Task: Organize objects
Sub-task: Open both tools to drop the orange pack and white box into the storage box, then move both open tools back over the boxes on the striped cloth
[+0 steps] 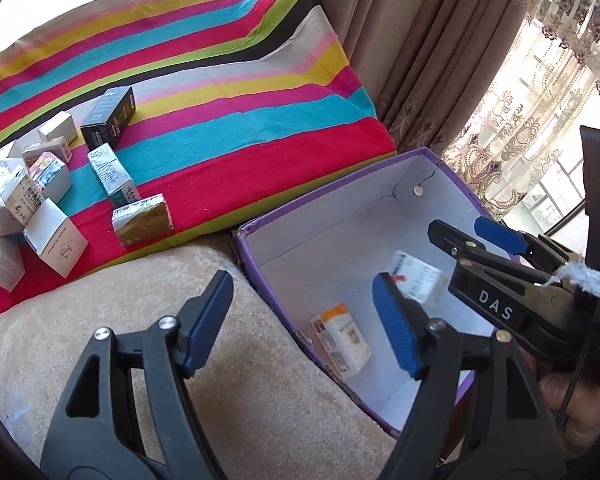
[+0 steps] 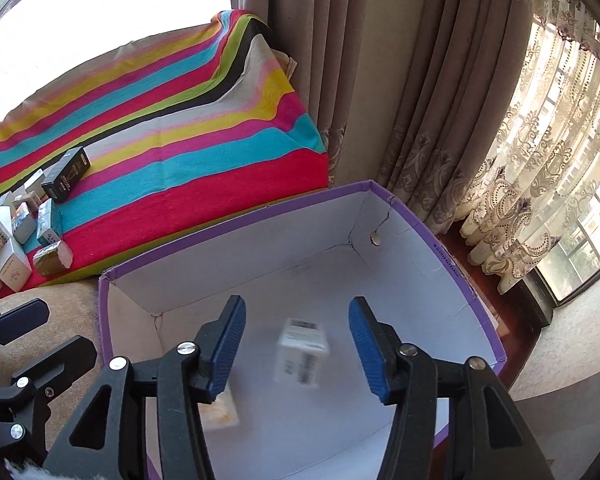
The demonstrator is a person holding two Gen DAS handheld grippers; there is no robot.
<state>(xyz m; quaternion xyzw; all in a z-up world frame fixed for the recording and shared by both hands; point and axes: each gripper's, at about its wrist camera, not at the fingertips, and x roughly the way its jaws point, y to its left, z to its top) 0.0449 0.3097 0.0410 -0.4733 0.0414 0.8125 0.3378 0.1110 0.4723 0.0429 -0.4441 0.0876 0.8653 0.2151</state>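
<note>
A purple box with a white inside (image 1: 340,216) (image 2: 476,300) stands on the beige cushion. An orange-and-white carton (image 1: 340,340) (image 2: 220,412) lies on its floor. A white carton (image 1: 418,280) (image 2: 302,354) is blurred in mid-air inside the box, between and below my right gripper's open jaws. My right gripper (image 2: 296,348) (image 1: 464,232) is open over the box. My left gripper (image 1: 300,324) is open and empty over the box's near-left rim. Several small cartons (image 1: 40,196) (image 2: 16,240) and a black carton (image 1: 108,118) (image 2: 66,176) lie on the striped cloth.
The striped cloth (image 1: 228,120) (image 2: 188,152) covers the raised surface at the back left. The beige cushion (image 1: 100,320) lies in front of it. Brown curtains (image 2: 340,80) and a lace curtain (image 2: 540,180) hang behind the box, with a window at right.
</note>
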